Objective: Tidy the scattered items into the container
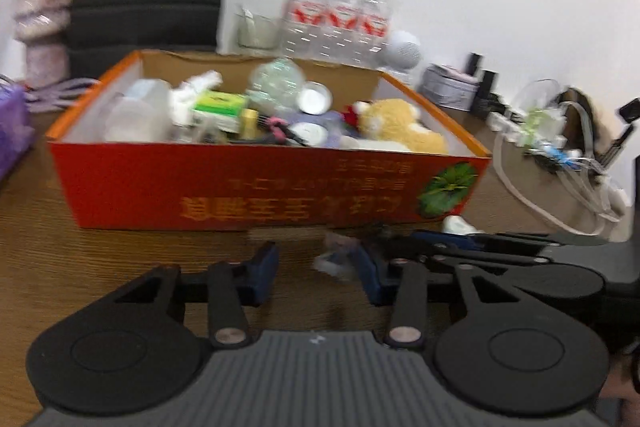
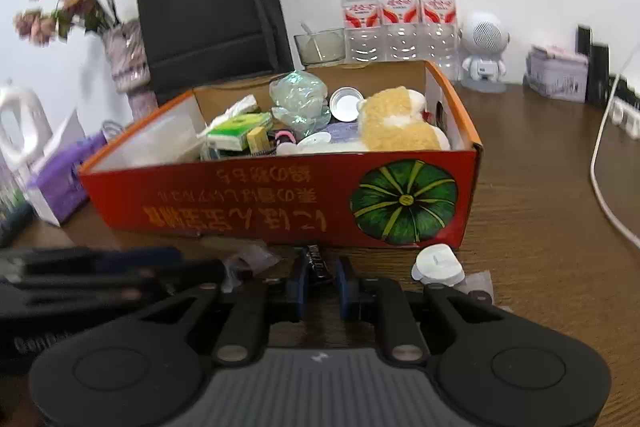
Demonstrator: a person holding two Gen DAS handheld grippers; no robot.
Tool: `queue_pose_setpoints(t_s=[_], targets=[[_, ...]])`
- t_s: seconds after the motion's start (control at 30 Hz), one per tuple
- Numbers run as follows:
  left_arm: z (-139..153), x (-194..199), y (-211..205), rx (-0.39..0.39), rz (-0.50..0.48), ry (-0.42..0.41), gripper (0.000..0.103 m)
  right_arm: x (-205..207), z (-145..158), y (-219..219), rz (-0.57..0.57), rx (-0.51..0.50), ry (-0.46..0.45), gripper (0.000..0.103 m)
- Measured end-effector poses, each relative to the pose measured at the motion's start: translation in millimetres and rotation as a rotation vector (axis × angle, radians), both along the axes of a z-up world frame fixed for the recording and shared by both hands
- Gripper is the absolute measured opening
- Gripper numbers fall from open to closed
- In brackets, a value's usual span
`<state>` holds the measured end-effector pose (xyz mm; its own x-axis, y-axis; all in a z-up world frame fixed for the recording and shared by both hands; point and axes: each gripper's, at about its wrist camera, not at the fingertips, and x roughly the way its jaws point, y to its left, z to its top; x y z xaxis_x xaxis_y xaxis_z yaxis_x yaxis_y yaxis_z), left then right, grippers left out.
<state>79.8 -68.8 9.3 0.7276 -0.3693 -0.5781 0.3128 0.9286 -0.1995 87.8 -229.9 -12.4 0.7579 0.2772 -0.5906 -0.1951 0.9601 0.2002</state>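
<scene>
Plainly, the right gripper (image 2: 320, 273) is pinching a small dark item (image 2: 316, 261) between its blue fingers (image 2: 347, 281), which are standing narrow around it, low over the table (image 2: 540, 195) and just short of the near wall of the orange box (image 2: 280, 199). What the dark item is I cannot tell; only a thin edge with faint print is showing past the fingertips.

The left gripper (image 1: 316, 267) is sitting with its fingers wide and nothing between them. Just ahead of its right finger, a clear crumpled wrapper (image 1: 334, 259) is lying on the table, blurred, close to the box wall.

To the right of the right gripper's fingers, a white plastic cap (image 2: 438, 265) and a flat clear packet (image 2: 478, 285) are lying on the table, still outside the box.

The risks, as I judge them:
- The grip on the dark item is looking shallow, taking only its lower edge, so it may be slipping out during the lift over the wall.
- The box is sitting directly ahead of the fingers, so a forward move without enough lift may be knocking the wall and shoving the box.
- The box is already crowded, with a plush toy (image 2: 396, 123) and a green packet (image 2: 240, 131) piled near the rim, so a dropped thing may be bouncing back out.
- The two grippers are working close beside each other and may be colliding.
</scene>
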Motion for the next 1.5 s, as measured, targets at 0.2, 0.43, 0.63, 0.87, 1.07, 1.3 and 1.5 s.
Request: queue_pose_setpoints(t_s=[0.2,0.43,0.63,0.87,1.07,1.3,1.5], targets=[[-10.2,11.4,-24.5,0.137,-0.006,-0.008,0.027,-2.1,6.2,-17.1,-0.036,0.079,-0.026,0.017],[-11.1,3.3,-8.3,0.166,0.070,-0.023,0.023,3.4,-1.7,4.5,0.007,-0.022,-0.024,0.018],[-2.4,0.3,10.3,0.150,0.143,-0.036,0.023,8.4,-3.3,17.4,0.051,-0.084,-0.026,0.014],[17.2,-24.6,15.2,0.157,0.238,-0.147,0.023,-18.1,8.8,18.2,0.003,-0.034,-0.047,0.008],[31.6,-93.0,26.8,0.094,0.364,-0.222,0.023,-78.4,53.3,11.0,-0.011,0.062,-0.205,0.008],[57.0,-169.8,22.1,0.086,0.366,-0.391,0.023,-137.8,72.3,13.0,0.005,0.086,-0.327,0.008],[56.9,-205.1,20.4,0.098,0.355,-0.390,0.023,-184.4,77.6,14.9,0.023,0.069,-0.399,0.008]])
